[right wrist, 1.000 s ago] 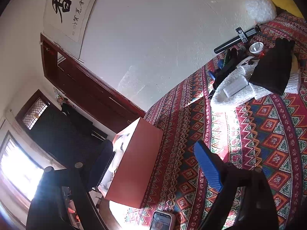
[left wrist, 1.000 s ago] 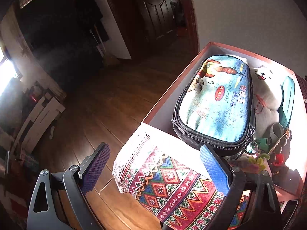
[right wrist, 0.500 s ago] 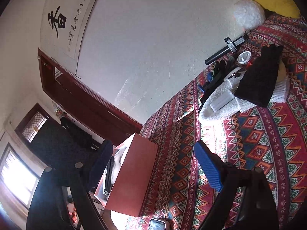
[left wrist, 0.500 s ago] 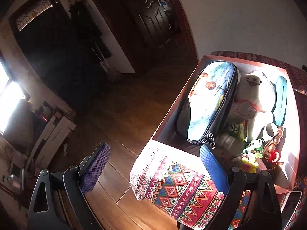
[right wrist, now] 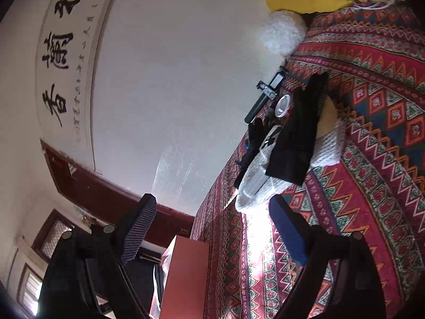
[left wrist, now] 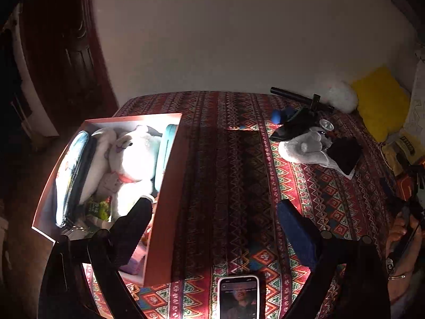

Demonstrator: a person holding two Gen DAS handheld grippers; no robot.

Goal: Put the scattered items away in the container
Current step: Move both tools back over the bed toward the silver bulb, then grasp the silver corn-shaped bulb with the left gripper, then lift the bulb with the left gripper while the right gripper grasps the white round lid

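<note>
Both tongs are spread wide with nothing in them. The left gripper (left wrist: 215, 212) hangs over the patterned cloth (left wrist: 233, 186), one finger in front of the red box (left wrist: 164, 207), which sits at the table's left edge packed with a white plush (left wrist: 132, 159). The right gripper (right wrist: 209, 220) points toward the scattered pile (right wrist: 287, 143), probably knitwear and dark bits, near the wall. Bare cloth lies between box and pile; a phone (left wrist: 238, 297) sits at the near edge.
</note>
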